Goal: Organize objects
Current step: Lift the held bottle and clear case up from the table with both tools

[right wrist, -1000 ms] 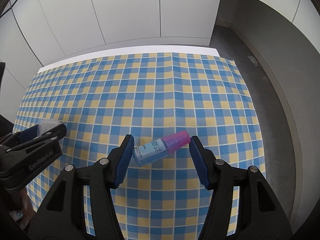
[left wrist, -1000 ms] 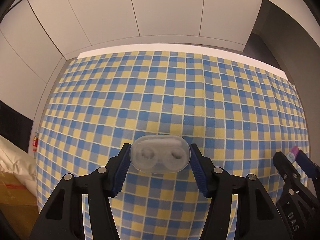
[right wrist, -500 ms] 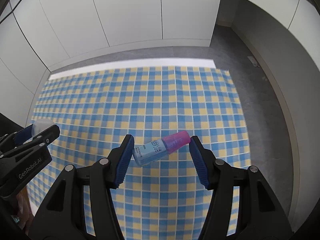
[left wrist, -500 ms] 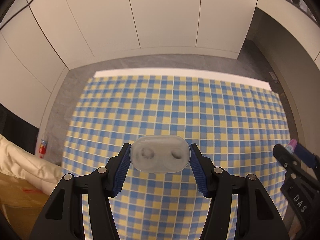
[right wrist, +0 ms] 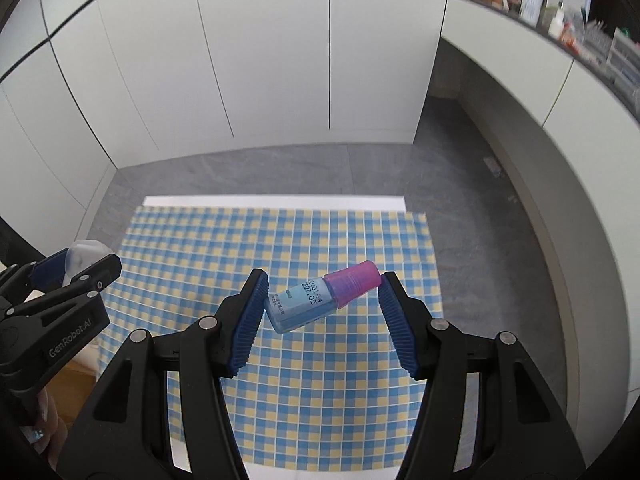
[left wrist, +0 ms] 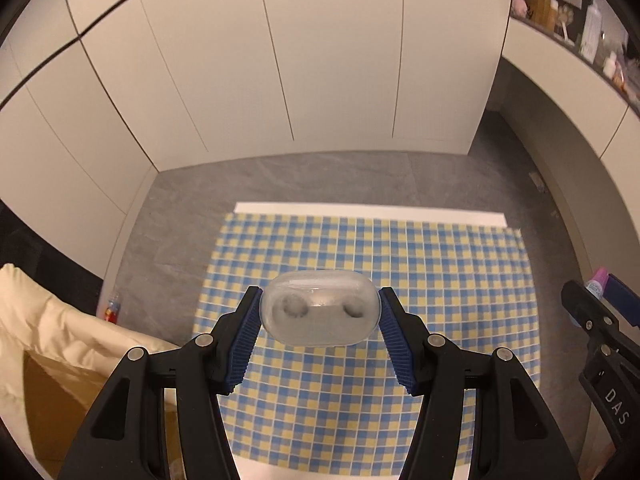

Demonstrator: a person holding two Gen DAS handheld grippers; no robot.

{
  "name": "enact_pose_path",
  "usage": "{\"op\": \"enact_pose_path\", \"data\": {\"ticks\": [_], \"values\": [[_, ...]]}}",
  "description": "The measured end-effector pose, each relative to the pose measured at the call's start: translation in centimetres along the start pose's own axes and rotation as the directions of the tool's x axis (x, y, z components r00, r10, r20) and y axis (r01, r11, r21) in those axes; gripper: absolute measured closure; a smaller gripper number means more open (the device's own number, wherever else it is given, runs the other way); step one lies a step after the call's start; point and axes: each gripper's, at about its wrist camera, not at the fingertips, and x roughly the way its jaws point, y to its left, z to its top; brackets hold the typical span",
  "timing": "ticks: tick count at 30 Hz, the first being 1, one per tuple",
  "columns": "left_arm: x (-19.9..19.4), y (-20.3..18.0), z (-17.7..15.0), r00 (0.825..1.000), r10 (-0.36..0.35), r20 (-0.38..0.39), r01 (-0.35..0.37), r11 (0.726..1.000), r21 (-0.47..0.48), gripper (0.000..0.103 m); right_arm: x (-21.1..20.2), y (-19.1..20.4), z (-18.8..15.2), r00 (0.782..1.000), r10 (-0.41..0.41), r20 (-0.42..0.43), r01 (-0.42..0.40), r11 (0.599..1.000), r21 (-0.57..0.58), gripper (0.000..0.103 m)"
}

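My left gripper (left wrist: 319, 312) is shut on a clear oval contact lens case (left wrist: 319, 307), held by its two ends high above the table. In the right wrist view my right gripper (right wrist: 322, 298) is shut on a small blue bottle with a pink cap (right wrist: 320, 298), lying tilted between the blue pads. Each gripper shows at the edge of the other's view: the right gripper (left wrist: 600, 300) with the bottle's pink cap, the left gripper (right wrist: 72, 268) with the case. The blue and yellow checked tablecloth (left wrist: 440, 280) lies far below both.
White cabinet doors (left wrist: 280, 60) stand behind the table, with grey floor (left wrist: 180, 208) around it. A cream cloth over a cardboard box (left wrist: 48, 344) sits at the lower left. A shelf with assorted items (right wrist: 560, 12) runs along the upper right.
Both grippers have risen well above the table, each keeping its hold; the tablecloth now looks smaller and the floor and cabinets have come into view.
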Motion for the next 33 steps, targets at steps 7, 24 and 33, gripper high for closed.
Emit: {"op": "enact_pose_path", "data": {"ticks": [7, 24, 33], "values": [[-6.7, 2.2, 1.7, 0.999, 0.012, 0.044, -0.011, 1.0, -0.025, 0.045, -7.2, 0.7, 2.5, 0.998, -0.002, 0.062, 0.004, 0.999, -0.035, 0.043], [-15.5, 5.8, 1.3, 0.996, 0.018, 0.091, -0.013, 0.998, -0.056, 0.045, -17.6, 4.7, 3.6, 0.993, 0.021, 0.119, -0.01, 0.996, -0.086, 0.043], [-16.1, 6.2, 0.3, 0.995, 0.01, 0.099, -0.005, 0.998, -0.057, 0.045, -18.7, 5.4, 2.4, 0.993, 0.011, 0.119, -0.002, 0.997, -0.082, 0.043]]}}
